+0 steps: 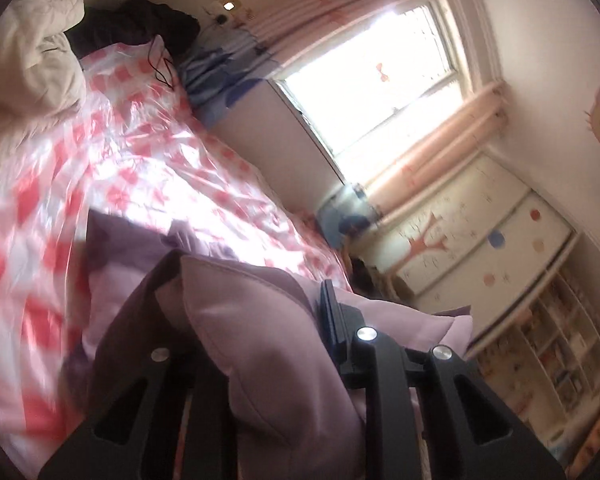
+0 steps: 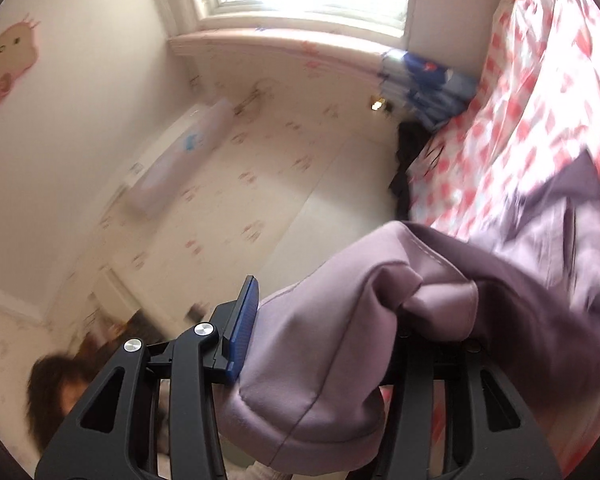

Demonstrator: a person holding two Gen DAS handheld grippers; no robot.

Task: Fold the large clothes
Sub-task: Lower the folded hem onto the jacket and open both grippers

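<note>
We have the left claw [image 1: 256,320] clamped tight on a bunched edge of the lilac garment [image 1: 228,312], and the right claw [image 2: 324,320] pinching a thicker fold of the same garment [image 2: 340,320], its blue pad [image 2: 242,328] pressed against the cloth. Between them the garment hangs lifted, its far part trailing down onto the bed [image 1: 148,152], which is covered with a shiny red-and-white checked sheet. We judge this to be the lifting step of a fold: both corners are raised so the cloth can be carried over and laid on itself. The next move calls for keeping both grips firm and the edge level while lowering it onto the bed. At the head of the bed a cream quilt [image 1: 40,48] and dark clothes [image 1: 140,24] crowd the space, so the fold should land short of them. A window [image 1: 380,80] glares behind.
</note>
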